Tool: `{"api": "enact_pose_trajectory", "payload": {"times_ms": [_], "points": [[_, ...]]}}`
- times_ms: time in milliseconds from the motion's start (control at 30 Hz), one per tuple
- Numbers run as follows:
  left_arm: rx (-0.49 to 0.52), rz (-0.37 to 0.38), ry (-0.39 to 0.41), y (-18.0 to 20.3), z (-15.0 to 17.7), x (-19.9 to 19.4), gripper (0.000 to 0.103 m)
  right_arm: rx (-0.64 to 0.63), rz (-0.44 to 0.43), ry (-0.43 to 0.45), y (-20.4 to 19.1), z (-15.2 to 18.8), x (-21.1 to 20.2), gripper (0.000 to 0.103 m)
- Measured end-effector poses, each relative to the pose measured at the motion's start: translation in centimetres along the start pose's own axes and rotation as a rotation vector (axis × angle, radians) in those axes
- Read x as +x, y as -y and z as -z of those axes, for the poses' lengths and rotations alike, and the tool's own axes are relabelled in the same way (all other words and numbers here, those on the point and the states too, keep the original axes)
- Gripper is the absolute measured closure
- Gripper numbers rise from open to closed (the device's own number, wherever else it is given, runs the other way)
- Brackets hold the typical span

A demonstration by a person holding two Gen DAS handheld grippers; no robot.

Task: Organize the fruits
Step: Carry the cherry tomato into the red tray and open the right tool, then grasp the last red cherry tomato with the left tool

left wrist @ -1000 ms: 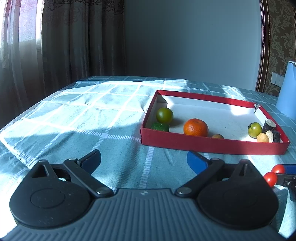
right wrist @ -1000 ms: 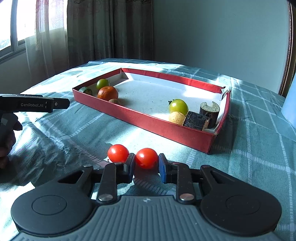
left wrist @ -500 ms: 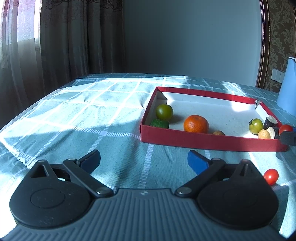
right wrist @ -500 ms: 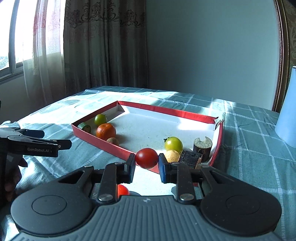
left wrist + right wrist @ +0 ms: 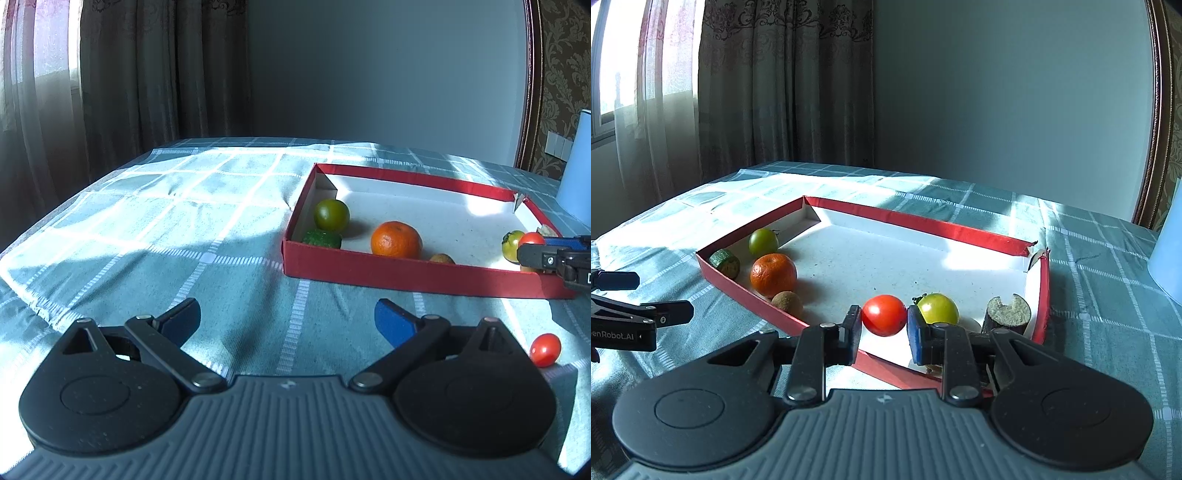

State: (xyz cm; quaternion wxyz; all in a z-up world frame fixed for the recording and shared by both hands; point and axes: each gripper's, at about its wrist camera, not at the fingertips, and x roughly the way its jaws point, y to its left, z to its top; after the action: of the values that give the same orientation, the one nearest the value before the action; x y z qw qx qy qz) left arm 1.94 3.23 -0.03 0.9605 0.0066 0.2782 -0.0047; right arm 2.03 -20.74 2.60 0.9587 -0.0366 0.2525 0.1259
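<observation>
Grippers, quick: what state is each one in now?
Left gripper: open, holding nothing.
Right gripper: shut on a red tomato.

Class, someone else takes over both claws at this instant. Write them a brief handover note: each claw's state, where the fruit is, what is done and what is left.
Right claw: shut on a red tomato, held over the near edge of the red tray.
Left claw: open, empty, above the tablecloth in front of the tray.
In the tray: orange, two green tomatoes, a green cut piece, a small brown fruit, a dark cut piece.
Done: those are in.
Left: release the held tomato in the tray, then fetch the second red tomato from the cloth.
</observation>
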Motion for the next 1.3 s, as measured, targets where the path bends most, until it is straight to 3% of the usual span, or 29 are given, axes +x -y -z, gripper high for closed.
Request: {"api": "enact_pose_trajectory", "payload": {"times_ms": [500, 633, 800, 900, 967, 1067, 1167, 1300], "points": [[-0.003, -0.002, -0.008, 0.0, 0.0, 0.1, 0.003, 0.048, 0.002, -0.004, 0.7, 0.5, 0.6, 0.076], [-0.003, -0.003, -0.010, -0.1, 0.0, 0.1, 0.003, 0.067, 0.011, 0.016, 0.9, 0.5, 0.1, 0.061], [-0.002, -0.007, -0.014, -0.1, 0.0, 0.2, 0.003, 0.131, 0.014, 0.112, 2.5, 0.6, -3.0, 0.059], [0.001, -0.012, -0.015, 0.0, 0.0, 0.2, 0.003, 0.177, 0.034, 0.153, 4.1, 1.4, -5.0, 0.046], [0.004, -0.016, -0.015, 0.1, 0.0, 0.2, 0.003, 0.206, 0.054, 0.172, 5.3, 2.5, -6.3, 0.032], [0.021, -0.028, -0.012, 0.4, 0.0, 0.2, 0.003, 0.220, 0.111, 0.185, 6.9, 4.1, -7.4, 0.032], [0.057, -0.045, -0.005, 1.1, 0.0, 0.1, 0.003, 0.259, 0.138, 0.135, 8.5, 5.3, -7.1, 0.032], [0.075, -0.024, 0.000, 2.1, 0.1, -0.5, 0.003, 0.282, 0.125, 0.102, 8.9, 5.4, -6.5, 0.031]]}}
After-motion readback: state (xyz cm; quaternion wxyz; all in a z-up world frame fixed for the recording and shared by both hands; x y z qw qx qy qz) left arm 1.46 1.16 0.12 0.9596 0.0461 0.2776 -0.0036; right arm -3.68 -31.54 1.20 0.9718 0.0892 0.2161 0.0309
